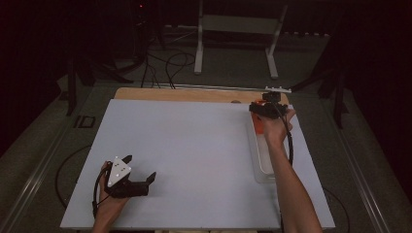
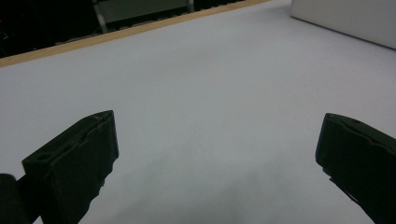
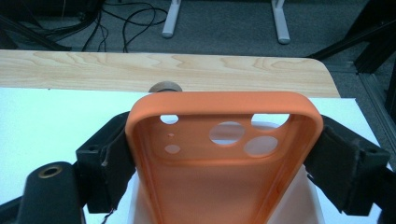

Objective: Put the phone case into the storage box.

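Right forearm stretched forward and slightly inward along the right side of the table (image 1: 194, 145), elbow low near the front edge, wrist raised at the far right corner. Right gripper (image 1: 266, 109) held above the far end of a long clear tray (image 1: 262, 170), cable looping down beside the wrist. Jaws clamped on the two long sides of an orange phone case (image 3: 224, 154), seen plainly in the right gripper view: open inside face up, camera cut-outs at the far end, black pads pressed against both rims. Case lifted clear, with the pale tray just beneath it and the wooden table edge (image 3: 187, 70) beyond. A small round brown thing, too hidden to identify, just behind the case's far rim.

Left hand low at the near left corner, wrist bent, forearm barely past the front edge. Left gripper (image 1: 138, 172) resting close to the white surface, grey three-cornered plate on top, jaws pointing right and a little away. Spread wide with nothing between, only bare white tabletop showing in the gap in the left gripper view (image 2: 215, 158). Well apart from the right hand and the case, most of the table's width lying between.
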Tool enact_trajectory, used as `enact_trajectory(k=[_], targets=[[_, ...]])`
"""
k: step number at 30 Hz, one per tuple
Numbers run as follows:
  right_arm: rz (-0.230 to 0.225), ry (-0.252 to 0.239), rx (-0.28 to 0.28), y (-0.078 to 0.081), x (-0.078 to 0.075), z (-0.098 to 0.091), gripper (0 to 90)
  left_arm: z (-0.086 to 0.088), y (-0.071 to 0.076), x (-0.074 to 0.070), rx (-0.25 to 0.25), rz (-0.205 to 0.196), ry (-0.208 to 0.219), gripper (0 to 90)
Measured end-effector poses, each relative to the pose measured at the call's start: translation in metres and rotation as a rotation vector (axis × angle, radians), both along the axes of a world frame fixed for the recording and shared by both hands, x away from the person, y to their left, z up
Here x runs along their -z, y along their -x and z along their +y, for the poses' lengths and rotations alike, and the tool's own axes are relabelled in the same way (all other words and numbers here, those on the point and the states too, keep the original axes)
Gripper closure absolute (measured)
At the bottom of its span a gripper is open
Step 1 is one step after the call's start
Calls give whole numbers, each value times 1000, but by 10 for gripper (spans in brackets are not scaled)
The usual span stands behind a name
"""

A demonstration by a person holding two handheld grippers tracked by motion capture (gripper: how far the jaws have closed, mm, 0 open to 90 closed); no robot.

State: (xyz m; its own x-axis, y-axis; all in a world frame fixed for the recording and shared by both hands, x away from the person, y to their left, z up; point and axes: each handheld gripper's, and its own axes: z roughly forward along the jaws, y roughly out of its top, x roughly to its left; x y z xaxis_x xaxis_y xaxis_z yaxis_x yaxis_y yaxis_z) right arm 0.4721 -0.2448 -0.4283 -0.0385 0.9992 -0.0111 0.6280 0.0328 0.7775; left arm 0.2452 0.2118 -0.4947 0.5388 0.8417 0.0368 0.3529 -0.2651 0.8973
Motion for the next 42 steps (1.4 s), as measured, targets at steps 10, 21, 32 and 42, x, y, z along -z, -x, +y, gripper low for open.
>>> enact_trajectory(k=[10, 21, 32, 42], targets=[[-3, 2, 5, 0, 0, 1, 157, 0, 0, 0, 1, 0, -1, 0], [-9, 1, 6, 1, 1, 1, 155, 0, 0, 0, 2, 1, -3, 0], [-16, -3, 16, -1, 2, 0, 155, 0, 0, 0, 1, 2, -2, 0], [-22, -1, 15, -3, 3, 1, 154, 0, 0, 0, 0, 2, 0, 0]])
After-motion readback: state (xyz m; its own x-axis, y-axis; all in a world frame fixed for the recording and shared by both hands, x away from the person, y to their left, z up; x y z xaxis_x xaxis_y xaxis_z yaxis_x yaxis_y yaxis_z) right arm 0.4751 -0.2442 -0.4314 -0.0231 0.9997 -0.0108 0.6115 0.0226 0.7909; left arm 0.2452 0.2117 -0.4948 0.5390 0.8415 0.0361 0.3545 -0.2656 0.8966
